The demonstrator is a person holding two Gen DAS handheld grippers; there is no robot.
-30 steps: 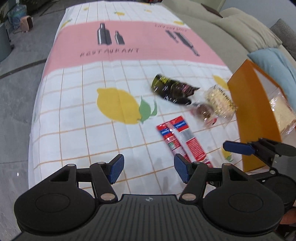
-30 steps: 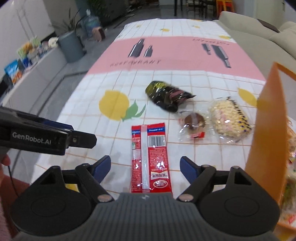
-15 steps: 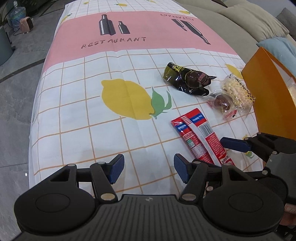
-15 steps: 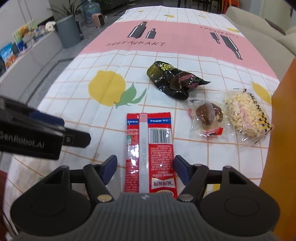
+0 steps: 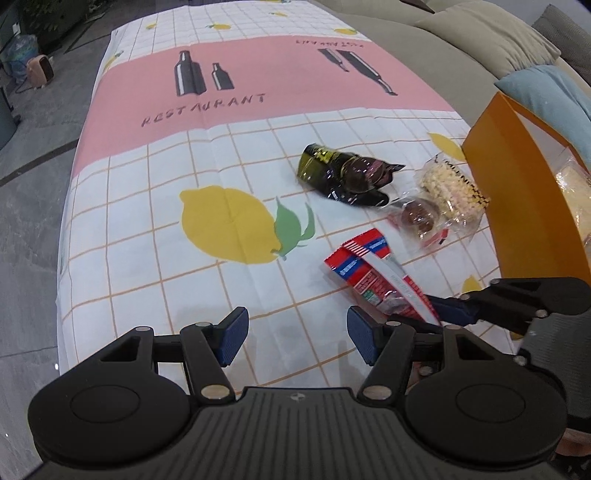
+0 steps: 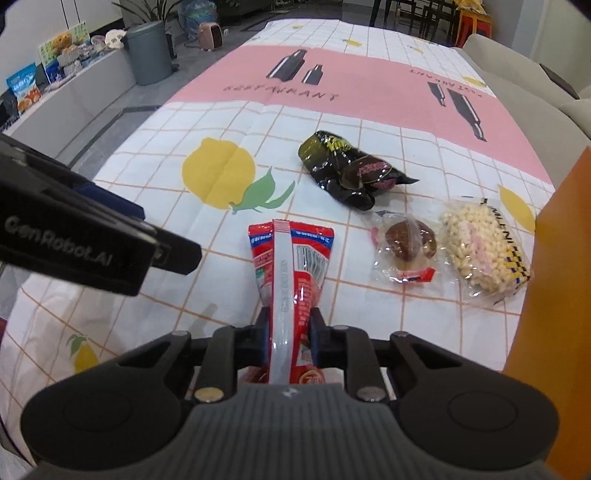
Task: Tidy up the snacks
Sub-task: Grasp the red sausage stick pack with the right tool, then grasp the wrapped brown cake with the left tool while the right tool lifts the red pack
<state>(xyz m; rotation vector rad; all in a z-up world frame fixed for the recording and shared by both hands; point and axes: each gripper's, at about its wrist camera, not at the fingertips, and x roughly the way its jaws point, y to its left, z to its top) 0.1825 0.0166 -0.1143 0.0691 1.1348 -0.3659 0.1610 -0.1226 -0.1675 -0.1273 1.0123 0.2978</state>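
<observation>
A red snack packet point(image 6: 291, 258) lies lengthwise on the lemon-print tablecloth point(image 6: 221, 122). My right gripper point(image 6: 290, 325) is closing its jaws on the packet's near end, and the pads press it so the foil buckles upward. The left wrist view shows the same packet point(image 5: 369, 269) pinched by the right gripper point(image 5: 443, 310). Left of it, my left gripper point(image 5: 293, 334) hangs open over bare cloth with nothing between its fingers. Beyond lie a black packet point(image 6: 347, 170), a clear-wrapped chocolate pastry point(image 6: 406, 243) and a puffed-rice bar point(image 6: 484, 247).
An open orange box point(image 5: 517, 192) stands at the table's right edge with a clear-wrapped snack inside. A beige sofa point(image 5: 480, 40) with a blue cushion point(image 5: 546, 92) is behind it. On the floor to the left are a grey bin point(image 6: 149, 51) and a small pink heater point(image 6: 210, 35).
The right gripper's jaws have gone from wide apart to pinched on the red packet's near end, which now buckles. The left gripper stays open, hardly moved.
</observation>
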